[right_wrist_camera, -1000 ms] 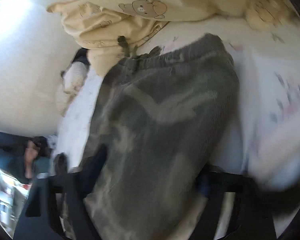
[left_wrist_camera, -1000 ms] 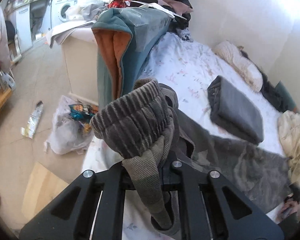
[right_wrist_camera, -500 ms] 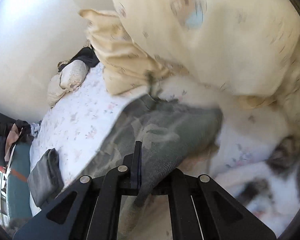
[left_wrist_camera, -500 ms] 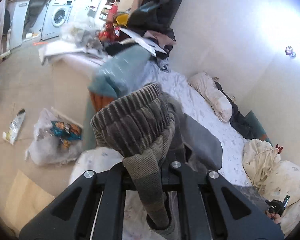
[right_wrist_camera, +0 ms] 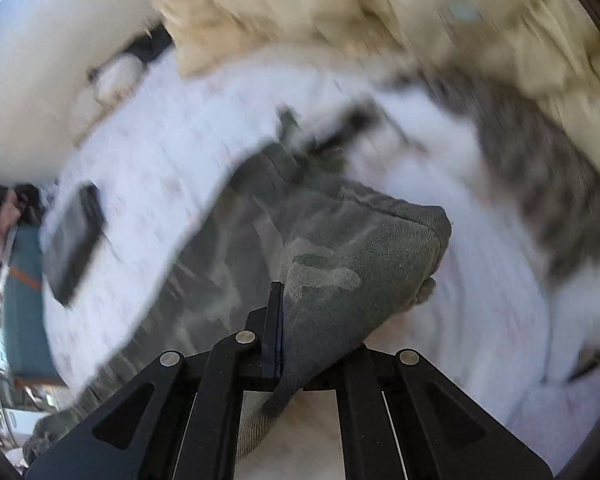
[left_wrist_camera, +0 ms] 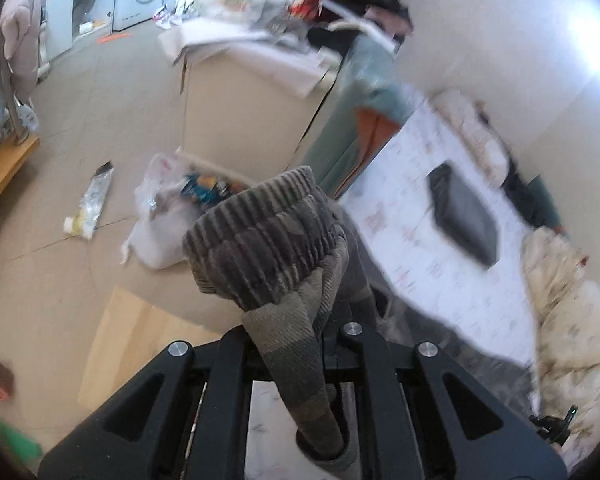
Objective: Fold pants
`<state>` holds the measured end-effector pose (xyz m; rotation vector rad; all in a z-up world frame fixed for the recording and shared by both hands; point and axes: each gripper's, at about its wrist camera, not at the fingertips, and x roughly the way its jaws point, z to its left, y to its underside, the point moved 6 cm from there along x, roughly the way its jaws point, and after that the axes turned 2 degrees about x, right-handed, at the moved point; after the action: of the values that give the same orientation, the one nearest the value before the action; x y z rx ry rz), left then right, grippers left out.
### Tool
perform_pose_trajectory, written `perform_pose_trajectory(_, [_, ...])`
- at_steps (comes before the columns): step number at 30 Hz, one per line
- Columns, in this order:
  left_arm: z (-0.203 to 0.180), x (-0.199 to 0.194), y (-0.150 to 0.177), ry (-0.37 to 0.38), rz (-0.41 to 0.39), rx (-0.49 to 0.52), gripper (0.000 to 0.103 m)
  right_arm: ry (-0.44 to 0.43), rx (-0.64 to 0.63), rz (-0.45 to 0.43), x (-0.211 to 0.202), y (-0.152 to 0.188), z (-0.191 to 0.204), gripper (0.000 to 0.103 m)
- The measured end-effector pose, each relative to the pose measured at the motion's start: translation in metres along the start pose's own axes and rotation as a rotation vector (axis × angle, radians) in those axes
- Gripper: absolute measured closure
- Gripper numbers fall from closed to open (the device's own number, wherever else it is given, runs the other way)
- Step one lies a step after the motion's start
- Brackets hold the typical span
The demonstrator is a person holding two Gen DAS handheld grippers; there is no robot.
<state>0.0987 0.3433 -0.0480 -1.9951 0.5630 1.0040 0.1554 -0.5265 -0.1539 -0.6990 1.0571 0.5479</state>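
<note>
I am pinching the camouflage pants (right_wrist_camera: 340,248) in my right gripper (right_wrist_camera: 284,320), its fingers (right_wrist_camera: 274,320) clamping a fold of cloth. The pants are hanging over the floral bedsheet (right_wrist_camera: 172,160); a folded dark garment (right_wrist_camera: 74,236) is lying further off, blurred.

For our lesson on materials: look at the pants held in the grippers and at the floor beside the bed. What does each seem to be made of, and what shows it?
Pants: likely corduroy-type cotton with a matt camouflage print; raised ribs run along the fabric and the gathered cuff. Floor: probably beige tile, smooth with a slight sheen; thin straight joint lines cross it.
</note>
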Motion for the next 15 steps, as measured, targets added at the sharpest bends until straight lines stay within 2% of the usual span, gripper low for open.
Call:
perform_pose_trajectory(1, [0.004, 0.006, 0.006, -0.001, 0.038, -0.006, 0.097, 0.022, 0.021, 0.033, 0.010, 0.007, -0.011, 0.099])
perform_pose_trajectory(3, [0.007, 0.010, 0.012, -0.006, 0.060, -0.004, 0.097, 0.014, 0.102, 0.113, 0.032, 0.014, -0.028, 0.098])
perform_pose_trajectory(6, [0.001, 0.007, 0.016, -0.023, 0.056, 0.039, 0.096, 0.133, 0.079, 0.138, 0.038, 0.014, -0.037, 0.092])
perform_pose_trajectory(7, [-0.001, 0.007, 0.016, -0.027, 0.053, 0.052, 0.096, 0.173, 0.067, 0.125, 0.036, 0.012, -0.038, 0.084])
perform_pose_trajectory(8, [-0.003, 0.006, 0.016, -0.029, 0.050, 0.064, 0.096, 0.237, 0.045, 0.105, 0.031, 0.010, -0.040, 0.069])
perform_pose_trajectory(9, [-0.005, 0.006, 0.016, -0.026, 0.048, 0.068, 0.096, 0.347, 0.004, 0.068, 0.022, 0.006, -0.041, 0.062])
perform_pose_trajectory(10, [-0.006, 0.006, 0.016, -0.024, 0.049, 0.073, 0.096, 0.435, -0.042, 0.021, 0.014, 0.002, -0.039, 0.057])
perform_pose_trajectory(11, [-0.007, 0.007, 0.016, -0.025, 0.052, 0.076, 0.096, 0.509, -0.076, -0.026, 0.003, -0.001, -0.037, 0.058])
perform_pose_trajectory(12, [-0.008, 0.008, 0.015, -0.025, 0.060, 0.075, 0.096, 0.542, -0.097, -0.083, -0.010, -0.002, -0.027, 0.057])
perform_pose_trajectory(14, [-0.009, 0.011, 0.015, -0.020, 0.071, 0.069, 0.096, 0.461, -0.163, -0.184, -0.032, 0.003, 0.010, 0.057])
perform_pose_trajectory(15, [-0.010, 0.013, 0.015, -0.013, 0.078, 0.066, 0.096, 0.367, -0.220, -0.229, -0.042, 0.013, 0.041, 0.057])
